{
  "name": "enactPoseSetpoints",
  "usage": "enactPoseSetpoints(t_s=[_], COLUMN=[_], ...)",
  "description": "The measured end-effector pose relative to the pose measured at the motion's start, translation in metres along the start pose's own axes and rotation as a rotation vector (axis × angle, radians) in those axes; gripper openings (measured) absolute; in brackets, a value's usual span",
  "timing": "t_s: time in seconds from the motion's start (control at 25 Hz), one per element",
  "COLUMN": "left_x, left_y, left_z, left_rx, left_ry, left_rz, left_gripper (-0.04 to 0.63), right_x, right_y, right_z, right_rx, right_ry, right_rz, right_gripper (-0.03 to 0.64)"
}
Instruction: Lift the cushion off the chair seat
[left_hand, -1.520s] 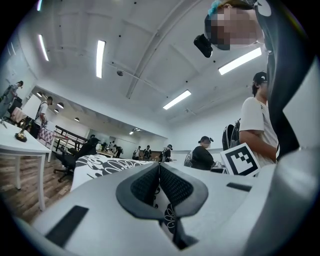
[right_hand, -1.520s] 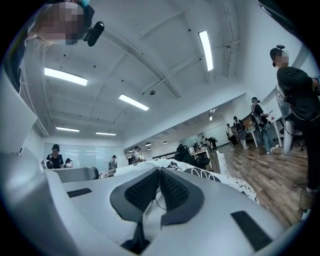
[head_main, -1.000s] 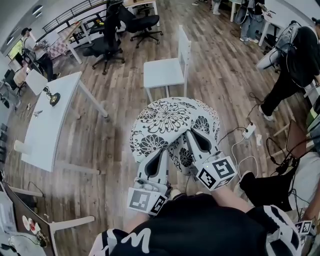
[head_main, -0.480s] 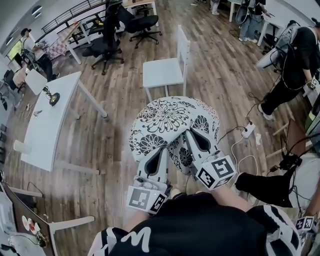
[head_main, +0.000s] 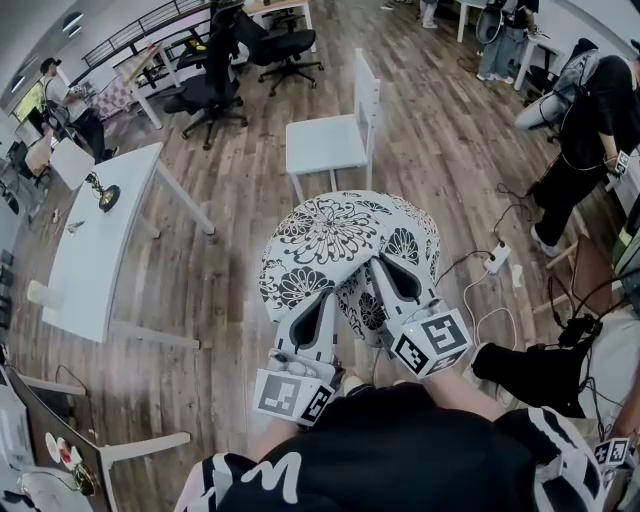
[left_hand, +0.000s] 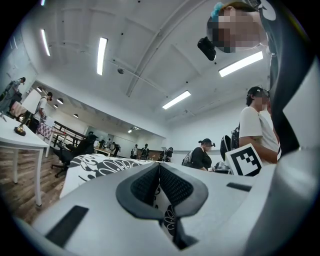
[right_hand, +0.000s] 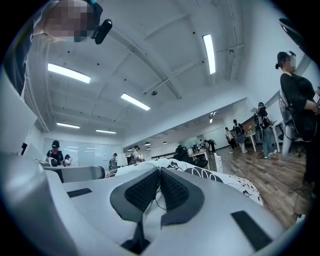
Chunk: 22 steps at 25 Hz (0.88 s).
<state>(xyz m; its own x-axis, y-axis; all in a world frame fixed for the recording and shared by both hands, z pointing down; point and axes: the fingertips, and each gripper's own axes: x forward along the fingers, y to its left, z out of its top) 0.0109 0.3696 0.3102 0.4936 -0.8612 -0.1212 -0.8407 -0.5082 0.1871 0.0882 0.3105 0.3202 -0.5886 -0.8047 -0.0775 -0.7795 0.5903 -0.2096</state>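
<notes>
A round white cushion (head_main: 340, 240) with a black flower print hangs in the air in front of me, held level by its near edge. My left gripper (head_main: 320, 303) is shut on that edge at the left, and my right gripper (head_main: 387, 265) is shut on it at the right. Beyond the cushion stands the white chair (head_main: 325, 145), its seat bare. In the left gripper view the cushion (left_hand: 100, 164) runs ahead of the shut left gripper (left_hand: 159, 167), with fabric pinched between the pads. The right gripper view shows the cushion (right_hand: 215, 176) beyond the shut right gripper (right_hand: 160, 172).
A long white table (head_main: 100, 240) stands at the left on the wooden floor. Black office chairs (head_main: 215, 90) are at the back. A power strip (head_main: 497, 262) and cables lie on the floor at the right, near a standing person (head_main: 590, 120).
The cushion and both grippers have kept still. Only the person at the right has shifted a little.
</notes>
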Motion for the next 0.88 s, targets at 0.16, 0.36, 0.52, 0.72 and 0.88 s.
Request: enactPoseSetpoints(t_s=[0.16, 0.36, 0.52, 0.72, 0.88], left_x=[0.0022, 0.0019, 0.0020, 0.0024, 0.0027], left_y=[-0.0011, 0.0001, 0.0015, 0.0028, 0.0048], left_z=[0.0006, -0.0003, -0.0002, 0.0000, -0.0020], left_rx=[0.000, -0.003, -0.007, -0.005, -0.005], left_ry=[0.000, 0.004, 0.004, 0.004, 0.006], left_rz=[-0.004, -0.007, -0.006, -0.006, -0.001], left_gripper=[0.005, 0.004, 0.003, 0.003, 0.005], right_x=[0.0006, 0.0014, 0.0018, 0.0025, 0.0037], right_y=[-0.0004, -0.0001, 0.0003, 0.0003, -0.0016], right_z=[0.0018, 0.0006, 0.0007, 0.0012, -0.0012], right_rx=[-0.002, -0.002, -0.003, -0.003, 0.001], right_ry=[-0.002, -0.001, -0.001, -0.003, -0.003], right_rz=[0.002, -0.002, -0.003, -0.006, -0.006], right_gripper=[0.031, 0.031, 0.031, 0.031, 0.031])
